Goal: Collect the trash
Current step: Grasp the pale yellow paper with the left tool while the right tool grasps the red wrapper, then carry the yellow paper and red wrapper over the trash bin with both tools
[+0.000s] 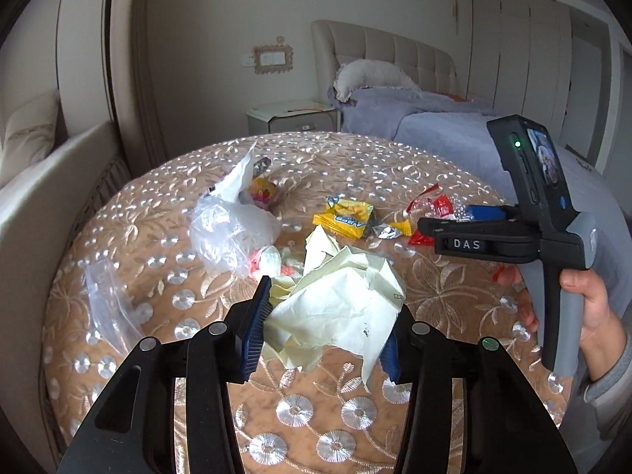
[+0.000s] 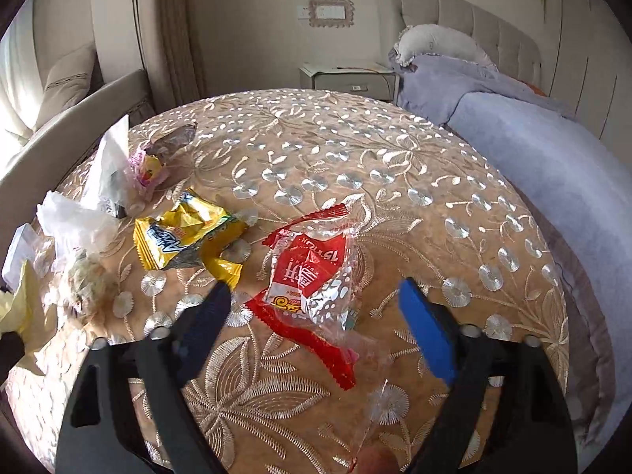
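While my left tongs (image 1: pixel 328 316) pinch a crumpled sheet of pale yellow paper (image 1: pixel 339 308) between their blue pads (image 1: pixel 254 328), my right tongs (image 2: pixel 316 316) stand spread wide, with nothing between the fingers but the red and clear wrapper (image 2: pixel 312 284) lying on the cloth. That wrapper is the piece nearest my right hand; its long axis runs from a torn red end at the far left, toward the yellow packet, to a clear tail at the near right by my blue finger, and its printed face is upside down to me. I cannot tell whether either finger touches it. The paper in my left grip is bunched, with no clear long axis; one folded corner sticks up and away from me, and a ragged flap hangs down toward the round table (image 1: pixel 454 181) with its tan embroidered cloth. Beyond it lies the yellow snack packet (image 1: pixel 343 219), its long axis lying across my left view, slightly tilted, with a small silver foil scrap (image 1: pixel 385 231) just beside its right end. To the left sits a crumpled white plastic bag (image 1: pixel 229 229), one corner pointing up and away, and a small pink and yellow wrapper (image 1: pixel 262 191) sits behind it. A flat clear bag (image 1: pixel 106 300) lies near the left rim. Behind the table stands a bed (image 2: pixel 533 150) with a lilac cover.
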Motion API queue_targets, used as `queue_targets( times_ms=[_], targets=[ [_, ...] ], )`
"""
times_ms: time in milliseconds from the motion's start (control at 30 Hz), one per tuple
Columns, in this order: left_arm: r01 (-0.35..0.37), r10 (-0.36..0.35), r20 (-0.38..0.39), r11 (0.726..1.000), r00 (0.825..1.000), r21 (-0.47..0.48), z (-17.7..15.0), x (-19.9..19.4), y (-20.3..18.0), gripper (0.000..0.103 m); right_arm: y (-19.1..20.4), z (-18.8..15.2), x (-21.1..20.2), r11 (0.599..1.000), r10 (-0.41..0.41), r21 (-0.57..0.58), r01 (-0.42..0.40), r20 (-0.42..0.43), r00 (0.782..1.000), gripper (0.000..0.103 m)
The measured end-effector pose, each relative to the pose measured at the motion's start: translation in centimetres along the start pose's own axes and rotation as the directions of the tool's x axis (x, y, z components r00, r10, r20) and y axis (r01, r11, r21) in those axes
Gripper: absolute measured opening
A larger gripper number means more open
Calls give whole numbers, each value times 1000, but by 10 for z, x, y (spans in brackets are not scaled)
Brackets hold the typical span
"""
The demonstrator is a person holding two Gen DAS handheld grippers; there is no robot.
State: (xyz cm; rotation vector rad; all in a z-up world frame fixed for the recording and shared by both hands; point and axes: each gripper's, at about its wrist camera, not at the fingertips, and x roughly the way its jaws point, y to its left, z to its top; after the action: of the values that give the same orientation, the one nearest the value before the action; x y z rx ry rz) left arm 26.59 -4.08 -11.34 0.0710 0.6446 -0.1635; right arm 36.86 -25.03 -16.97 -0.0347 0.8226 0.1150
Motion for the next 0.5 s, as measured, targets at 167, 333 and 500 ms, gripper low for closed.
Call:
queue_targets(
  times_ms=[167, 333, 500],
  targets=[
    [7, -7, 3, 1000, 1000, -3, -2, -4, -2, 46, -7, -4, 8, 1000, 0, 28, 1, -35, 999, 16],
    [7, -7, 27, 1000, 1000, 0, -1, -14, -7, 46, -14, -9, -32, 998, 33, 48, -36, 62, 998, 14],
    [25, -26, 50, 1000, 998, 15, 0, -25, -20, 46, -13, -23, -95, 999, 48, -6, -47, 184, 982, 14]
  ],
)
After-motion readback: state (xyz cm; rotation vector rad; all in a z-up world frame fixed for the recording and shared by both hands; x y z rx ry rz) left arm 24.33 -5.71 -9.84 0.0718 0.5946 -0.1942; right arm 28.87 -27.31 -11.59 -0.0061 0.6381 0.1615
